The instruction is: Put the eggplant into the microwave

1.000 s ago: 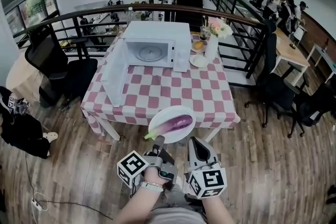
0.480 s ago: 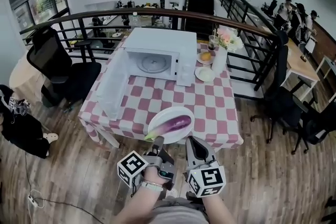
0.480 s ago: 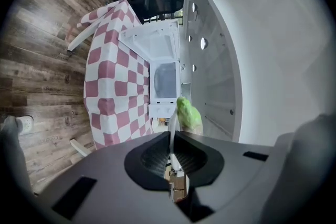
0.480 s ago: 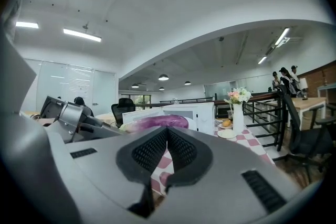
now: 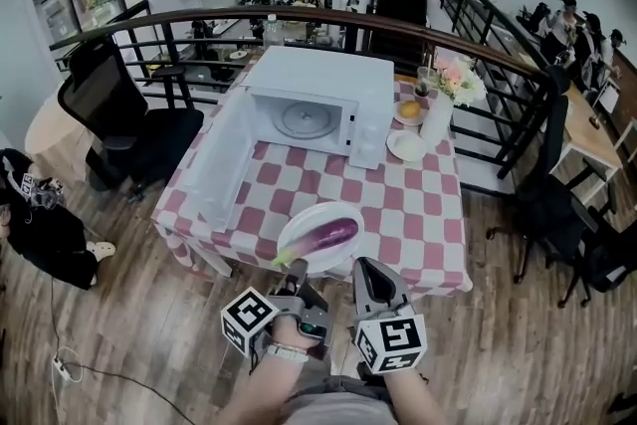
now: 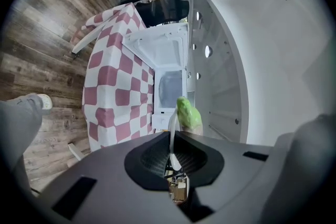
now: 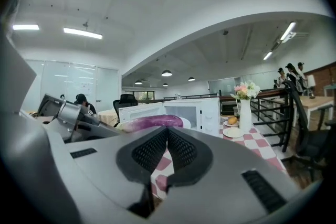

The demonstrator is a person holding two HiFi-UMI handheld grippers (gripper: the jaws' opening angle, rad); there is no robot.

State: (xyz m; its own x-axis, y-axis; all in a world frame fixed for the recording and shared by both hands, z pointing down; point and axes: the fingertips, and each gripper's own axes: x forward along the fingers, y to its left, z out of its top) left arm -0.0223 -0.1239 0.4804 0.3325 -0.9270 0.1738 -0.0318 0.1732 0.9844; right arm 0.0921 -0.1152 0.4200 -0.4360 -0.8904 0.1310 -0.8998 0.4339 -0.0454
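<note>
A white microwave (image 5: 318, 75) stands at the far side of the desk (image 5: 418, 214), which is covered in a red-and-white checked cloth. Its door (image 5: 221, 159) is swung wide open to the left, along that edge of the desk. Inside the cavity the round turntable (image 5: 299, 119) shows. Checked cloth lies between the open mouth and the near edge.

Right of the microwave stand a white vase (image 5: 435, 119) of flowers, a small plate (image 5: 408, 110) with an orange item on it, and a second small plate (image 5: 406, 146) nearer the front. A black office chair (image 5: 109, 114) stands left of the desk, and a dark railing (image 5: 199, 20) curves behind it. A person in dark clothes (image 5: 40, 224) is low on the floor at far left.

The eggplant (image 5: 330, 235) lies across a white plate (image 5: 318, 211) over the near edge of the desk, its green stem toward the left hand-held gripper (image 5: 297, 274). I cannot tell whether the plate rests on the cloth. That gripper is pinched on the plate's thin rim, seen edge-on between its jaws in the left gripper view. The right hand-held gripper (image 5: 366, 272) is just beside the plate, its jaws closed together.
</note>
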